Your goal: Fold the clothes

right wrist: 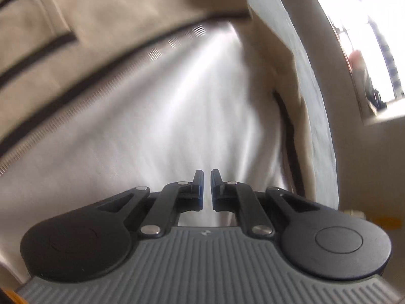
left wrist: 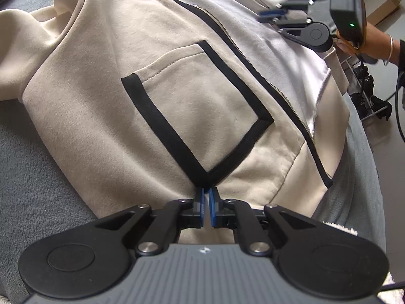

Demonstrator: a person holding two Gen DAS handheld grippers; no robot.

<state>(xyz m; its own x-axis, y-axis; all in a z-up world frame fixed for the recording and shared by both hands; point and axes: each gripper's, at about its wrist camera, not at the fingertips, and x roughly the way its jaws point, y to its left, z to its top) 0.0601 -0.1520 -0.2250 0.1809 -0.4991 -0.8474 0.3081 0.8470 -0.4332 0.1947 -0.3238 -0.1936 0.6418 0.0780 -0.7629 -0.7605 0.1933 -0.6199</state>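
Left wrist view: I see a cream zip jacket point(left wrist: 101, 96) spread flat on a grey blanket point(left wrist: 33, 177), filling most of the frame.
Pocket: a patch pocket point(left wrist: 200, 101) edged in black sits mid-frame, its lower corner pointing at my near tool.
Zipper: the zipper point(left wrist: 253, 65) runs from far left to near right; the white lining point(left wrist: 286, 58) shows on its right.
Left gripper point(left wrist: 208, 197): blue pads pressed together on the jacket's near hem, just below the pocket corner.
Right gripper point(left wrist: 272, 16): far right, over the lining, held by a hand point(left wrist: 374, 38) with a bracelet.
Right wrist view: blurred; my right gripper point(right wrist: 207, 177) hangs close over the lining point(right wrist: 164, 126), fingers nearly together with a thin gap; it seems to hold nothing, though I can't be sure.
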